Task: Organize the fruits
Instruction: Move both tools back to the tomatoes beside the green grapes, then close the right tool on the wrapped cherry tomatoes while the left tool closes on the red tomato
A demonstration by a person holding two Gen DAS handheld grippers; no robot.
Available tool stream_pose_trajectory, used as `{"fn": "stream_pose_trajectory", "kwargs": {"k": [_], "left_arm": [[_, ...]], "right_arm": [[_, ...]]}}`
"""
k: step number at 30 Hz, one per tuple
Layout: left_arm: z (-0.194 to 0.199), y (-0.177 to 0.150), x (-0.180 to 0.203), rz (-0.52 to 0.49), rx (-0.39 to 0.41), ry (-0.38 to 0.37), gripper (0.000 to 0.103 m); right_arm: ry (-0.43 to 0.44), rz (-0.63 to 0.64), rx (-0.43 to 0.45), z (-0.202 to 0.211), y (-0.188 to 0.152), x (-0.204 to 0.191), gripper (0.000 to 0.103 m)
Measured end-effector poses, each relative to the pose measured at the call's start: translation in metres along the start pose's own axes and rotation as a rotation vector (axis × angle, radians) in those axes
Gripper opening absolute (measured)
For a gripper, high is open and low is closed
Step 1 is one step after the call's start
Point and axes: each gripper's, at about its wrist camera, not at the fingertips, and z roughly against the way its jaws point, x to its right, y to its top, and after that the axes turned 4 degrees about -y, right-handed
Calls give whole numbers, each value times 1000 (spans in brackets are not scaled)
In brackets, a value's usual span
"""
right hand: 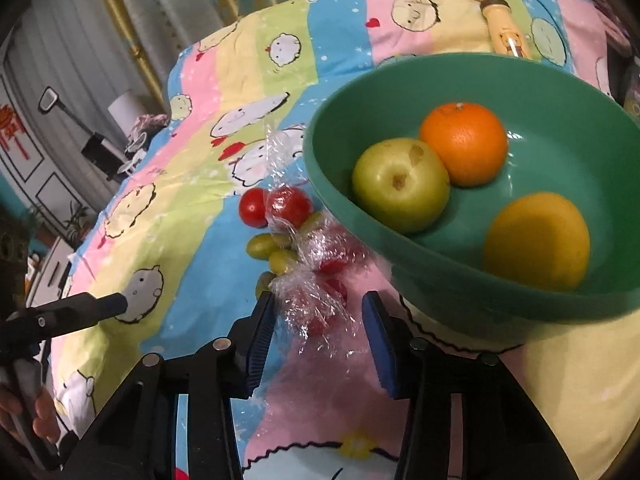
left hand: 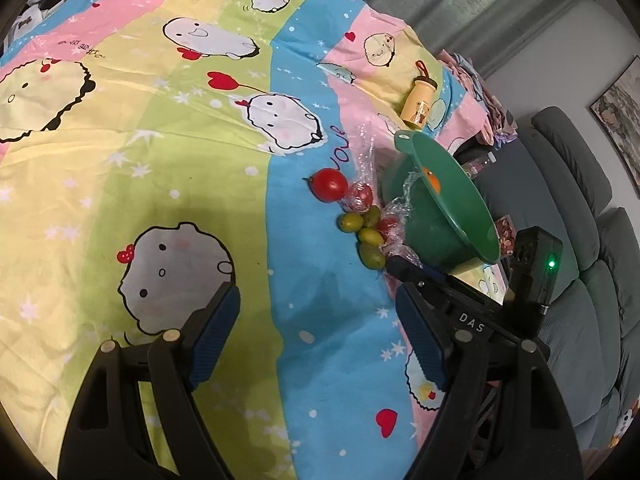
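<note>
While our left gripper (left hand: 318, 332) hangs spread and empty, the tomatoes (left hand: 329, 185) sit beside the green bowl (left hand: 444, 208). Right view: right gripper (right hand: 318, 334) straddles the wrapped tomatoes (right hand: 320, 304), pads not pressing yet; we'd squeeze gently, that film's slippery.

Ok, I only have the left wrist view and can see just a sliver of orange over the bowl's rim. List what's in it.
Observer: The green bowl holds three fruits: an orange, a green apple and a yellow fruit.
Operator: Now report the right gripper.
Observer: It straddles a plastic-wrapped bundle of small tomatoes. The pads don't visibly squeeze it.
Operator: Look at my left gripper from that side.
Observer: A hand grips its handle, and its tip hangs over the bedsheet, well clear of the fruit.
</note>
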Motion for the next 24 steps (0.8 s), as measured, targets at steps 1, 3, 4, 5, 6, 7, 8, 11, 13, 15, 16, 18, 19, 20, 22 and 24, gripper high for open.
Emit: {"fn": "stream_pose_trajectory", "kwargs": {"k": [1, 3, 4, 5, 6, 7, 8, 11, 13, 15, 16, 18, 19, 20, 22, 24], "left_arm": [[-1, 0, 0, 2, -1, -1, 80], [-3, 1, 0, 1, -5, 3, 80], [-4, 1, 0, -2, -7, 6, 80], [-5, 1, 2, -5, -10, 8, 80], [-6, 2, 3, -9, -11, 9, 80], [-7, 4, 4, -15, -10, 10, 80], [-9, 6, 6, -25, -6, 15, 80], [-16, 16, 12, -67, 10, 33, 80], [-24, 24, 17, -113, 21, 64, 79], [-34, 34, 22, -176, 30, 109, 79], [-41, 38, 24, -205, 30, 131, 79], [-54, 46, 24, -228, 14, 159, 76], [-59, 49, 22, -229, 6, 157, 74], [-65, 52, 23, -238, -4, 151, 72], [-74, 54, 25, -274, -11, 175, 71], [-82, 56, 26, -295, -24, 199, 67]], "right_arm": [[16, 4, -5, -1, 0, 0, 32], [19, 16, -4, 0, -1, -1, 32], [25, 22, -2, 1, -1, -1, 32], [37, 22, -1, 3, -2, -1, 32], [52, 19, 3, 4, -3, 0, 32], [81, 6, 3, 9, -5, 3, 32], [106, -3, 6, 12, -7, 5, 32], [163, -14, 17, 26, -11, 11, 32], [173, -12, 16, 31, -13, 14, 32], [177, -12, 19, 36, -15, 15, 32], [180, -12, 22, 38, -15, 16, 32], [186, -16, 29, 40, -15, 17, 32], [191, -20, 32, 41, -15, 17, 32], [193, -22, 36, 42, -15, 17, 32], [199, -24, 41, 43, -14, 18, 32], [206, -26, 46, 44, -14, 18, 32]]}}
